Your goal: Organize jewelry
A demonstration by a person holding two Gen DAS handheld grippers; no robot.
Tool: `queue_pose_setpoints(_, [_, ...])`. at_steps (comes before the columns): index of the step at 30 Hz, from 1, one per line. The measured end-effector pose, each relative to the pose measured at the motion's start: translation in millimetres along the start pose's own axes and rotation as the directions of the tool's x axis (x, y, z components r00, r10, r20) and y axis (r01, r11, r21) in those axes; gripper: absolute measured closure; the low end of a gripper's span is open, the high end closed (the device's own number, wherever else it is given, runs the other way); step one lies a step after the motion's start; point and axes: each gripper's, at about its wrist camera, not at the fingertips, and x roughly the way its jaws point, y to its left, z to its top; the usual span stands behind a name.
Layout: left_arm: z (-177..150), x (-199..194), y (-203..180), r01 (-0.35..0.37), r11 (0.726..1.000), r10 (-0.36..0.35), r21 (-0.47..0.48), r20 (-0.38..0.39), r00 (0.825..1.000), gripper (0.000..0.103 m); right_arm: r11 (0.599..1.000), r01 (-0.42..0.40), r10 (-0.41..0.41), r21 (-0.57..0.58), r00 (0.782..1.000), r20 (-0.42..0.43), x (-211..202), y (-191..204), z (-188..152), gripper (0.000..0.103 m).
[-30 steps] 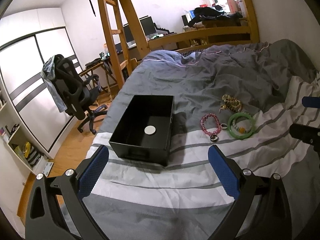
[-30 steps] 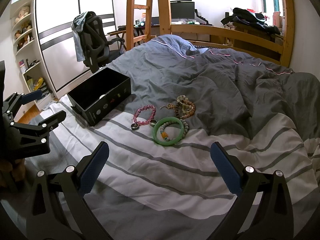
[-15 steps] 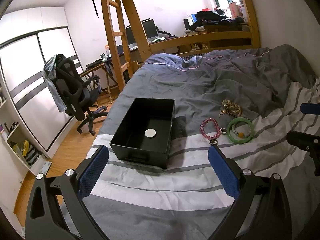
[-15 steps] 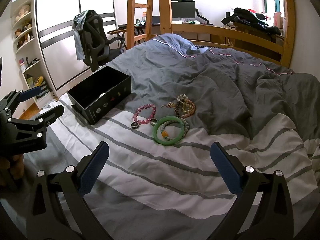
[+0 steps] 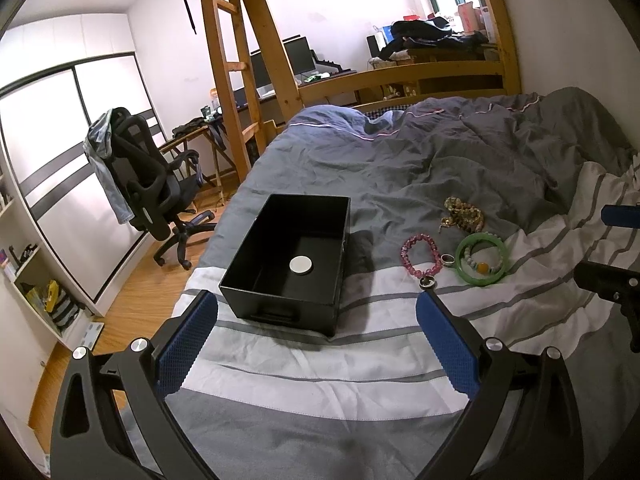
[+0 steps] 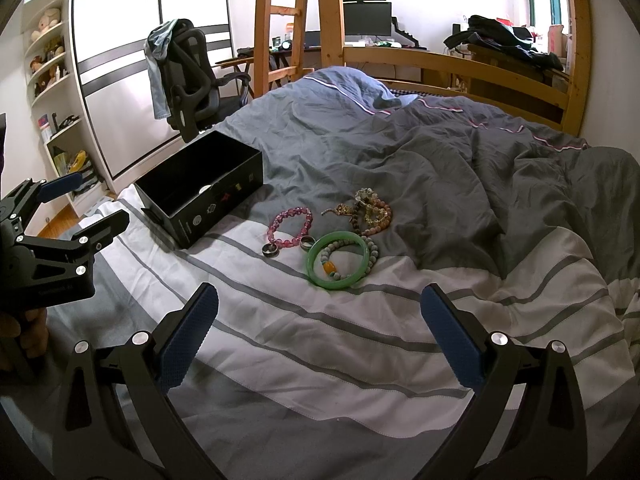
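Note:
A black open box [image 5: 296, 264] with a round silver disc [image 5: 301, 265] inside sits on the bed; it also shows in the right wrist view [image 6: 200, 188]. To its right lie a pink bead bracelet [image 5: 420, 254], a green bangle [image 5: 482, 258] around a bead bracelet, two small rings and a pile of gold-brown beads [image 5: 464, 216]. The same pieces show in the right wrist view: pink bracelet [image 6: 290, 226], green bangle [image 6: 340, 264]. My left gripper [image 5: 316, 340] is open and empty, just short of the box. My right gripper [image 6: 320, 336] is open and empty, short of the jewelry.
The bed has a grey duvet [image 6: 400, 152] and a striped white sheet [image 6: 320, 340]. An office chair [image 5: 148, 184], a wooden ladder [image 5: 228, 60] and a wardrobe [image 5: 60, 160] stand to the left. A desk with monitors is behind.
Both grippers have drawn back a little from the bed; the box and jewelry look slightly farther and lower. Nothing was grasped or moved.

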Motion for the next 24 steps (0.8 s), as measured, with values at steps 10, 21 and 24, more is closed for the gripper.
queue_pose_setpoints(10, [-0.5,0.6,-0.2,0.002,1.0,-0.002,0.002,-0.005,1.0,0.004,1.0,0.001,-0.001,-0.001,1.0,-0.002,0.0,0.7,-0.2,0.003])
queue_pose_setpoints(21, [1.2,10.7,-12.2,0.068,0.997,-0.068,0.021,-0.028,0.997,0.005,1.0,-0.014,0.013,-0.006,0.999,-0.037,3.6,5.7,5.5,0.003])
queue_pose_setpoints(24, [3.5,22.2,-18.5,0.113,0.993,-0.112,0.015,-0.055,0.992,0.005,1.0,-0.027,0.027,0.004,0.998,-0.065,17.1,2.2,1.7,0.003])
